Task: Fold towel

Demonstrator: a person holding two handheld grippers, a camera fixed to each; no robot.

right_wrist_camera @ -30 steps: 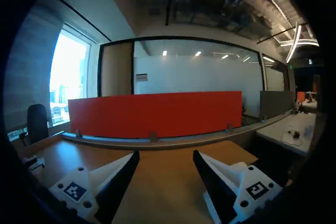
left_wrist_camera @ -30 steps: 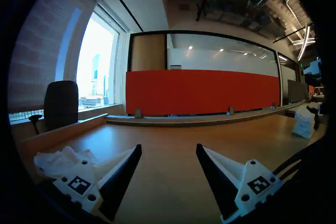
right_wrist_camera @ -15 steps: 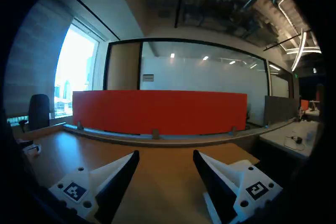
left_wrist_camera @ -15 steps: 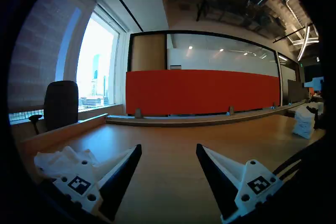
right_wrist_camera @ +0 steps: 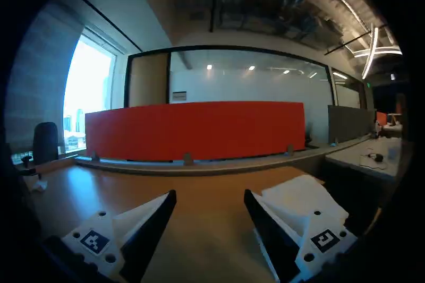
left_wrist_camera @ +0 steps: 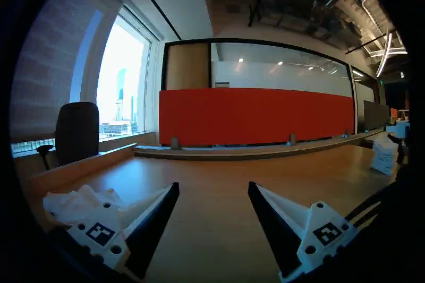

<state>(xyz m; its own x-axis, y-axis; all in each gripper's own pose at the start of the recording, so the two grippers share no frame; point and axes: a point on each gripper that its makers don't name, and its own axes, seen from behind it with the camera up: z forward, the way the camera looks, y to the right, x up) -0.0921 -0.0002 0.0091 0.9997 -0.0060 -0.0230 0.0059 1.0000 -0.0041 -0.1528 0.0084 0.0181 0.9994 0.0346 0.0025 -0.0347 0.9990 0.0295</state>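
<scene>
In the left gripper view my left gripper (left_wrist_camera: 212,190) stands open, low over the wooden table (left_wrist_camera: 223,177), nothing between its fingers. A crumpled white towel (left_wrist_camera: 74,204) lies just left of its left finger. A stack of folded white towels (left_wrist_camera: 383,155) sits far right on the table. In the right gripper view my right gripper (right_wrist_camera: 210,198) is open over the table (right_wrist_camera: 202,198) with nothing in it. A folded white towel (right_wrist_camera: 297,194) lies on the table behind its right finger. A bit of white cloth (right_wrist_camera: 38,185) shows at the far left.
A red divider panel (left_wrist_camera: 255,116) runs along the table's far edge. A black office chair (left_wrist_camera: 77,131) stands by the window at left. Another desk (right_wrist_camera: 372,158) with cables lies to the right of the table.
The right gripper has dipped and shifted, bringing the folded white towel into sight behind its right finger. The left gripper has stayed still.
</scene>
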